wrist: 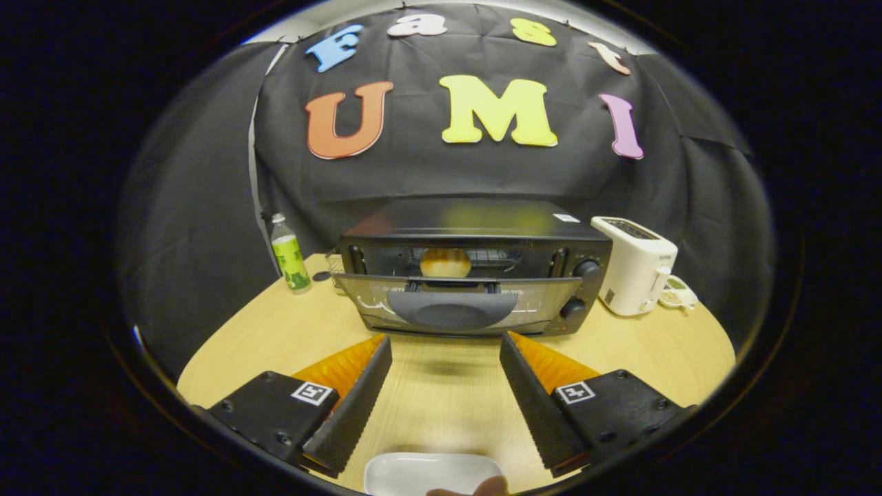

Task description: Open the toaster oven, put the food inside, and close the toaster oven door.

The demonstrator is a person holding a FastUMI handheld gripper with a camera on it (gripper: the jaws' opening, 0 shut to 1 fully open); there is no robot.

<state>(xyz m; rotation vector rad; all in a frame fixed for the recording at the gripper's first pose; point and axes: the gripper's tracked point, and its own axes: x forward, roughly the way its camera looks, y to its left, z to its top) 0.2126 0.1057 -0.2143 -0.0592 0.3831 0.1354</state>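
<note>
fingers [445,344] spread wide, holding nothing; beyond them toaster oven [474,265], door [451,303] partly lowered, bread roll [445,262] inside.

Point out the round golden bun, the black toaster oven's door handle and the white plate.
round golden bun [445,262], gripper view: its front face.
dark door handle [451,308], gripper view: its middle.
white plate [427,472], gripper view: bare centre.

We see even, fairly dim overhead light, a soft sheen on the toaster oven [475,219] top, a blurred shadow on the bench [275,331] under its door [451,303], strong fisheye bending toward the edges, tongs [446,348] slightly soft.
</note>
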